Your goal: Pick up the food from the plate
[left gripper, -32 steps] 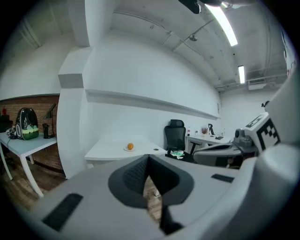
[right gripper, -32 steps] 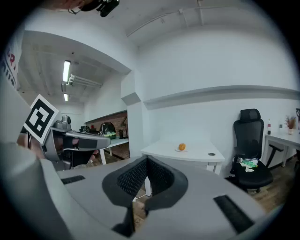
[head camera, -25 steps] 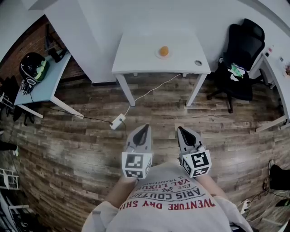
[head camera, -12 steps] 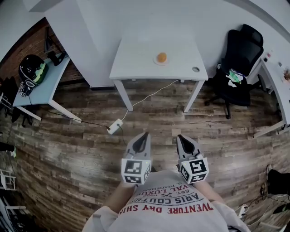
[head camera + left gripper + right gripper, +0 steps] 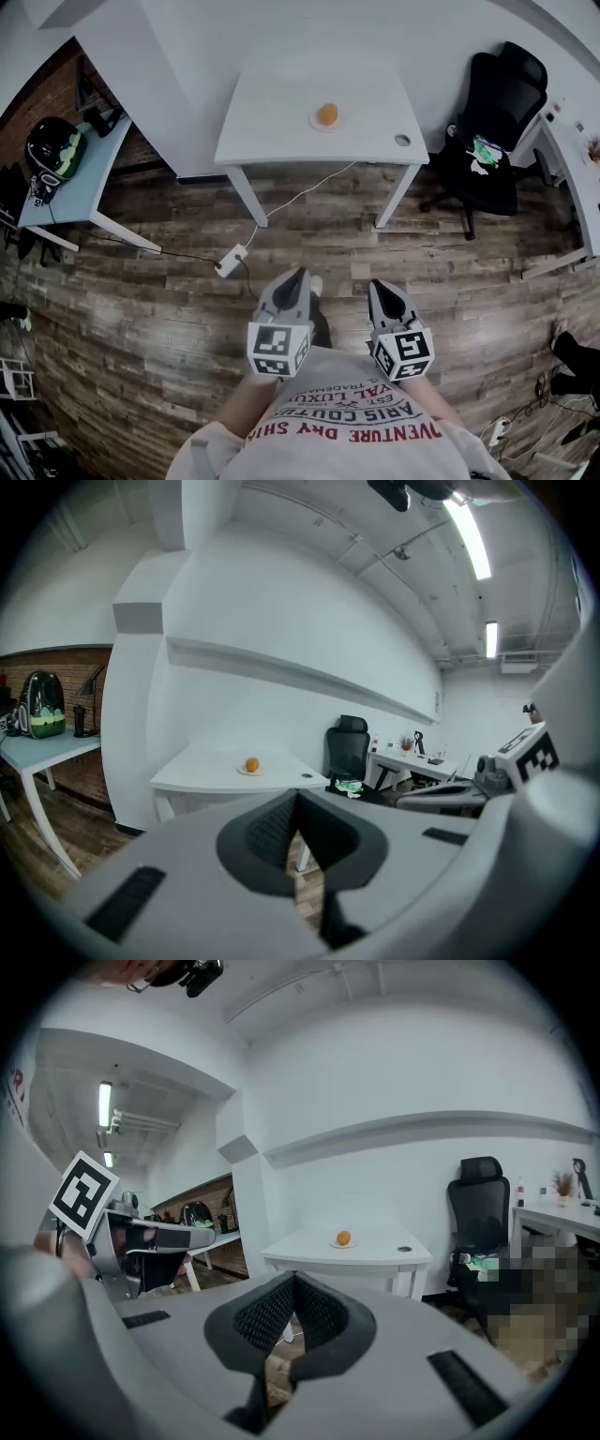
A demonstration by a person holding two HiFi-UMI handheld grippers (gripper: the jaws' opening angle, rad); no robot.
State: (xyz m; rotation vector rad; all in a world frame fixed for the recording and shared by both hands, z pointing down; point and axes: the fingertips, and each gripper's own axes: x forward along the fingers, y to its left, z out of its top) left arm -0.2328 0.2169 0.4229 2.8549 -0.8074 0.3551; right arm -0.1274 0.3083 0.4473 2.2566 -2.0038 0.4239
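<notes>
The white table (image 5: 272, 112) bears a plate (image 5: 313, 122) holding orange food (image 5: 326, 113).

Office, prob open-plan: white desk (image 5: 272, 122) at 12 o'clock against plain white wall (image 5: 281, 33), black swivel chair (image 5: 502, 103) w/ headrest at 2, pale blue desk (image 5: 75, 192) at 10 w/ a dark bag or helmet (image 5: 52, 150) on it, another white desk edge (image 5: 577, 178) at 3. Wood-plank floor (image 5: 122, 309), brick wall strip (image 5: 66, 658) behind the blue desk. Strip lights (image 5: 466, 536) on ceiling. Power adapter (image 5: 230, 262) + cable on floor near the 12 o'clock desk
</notes>
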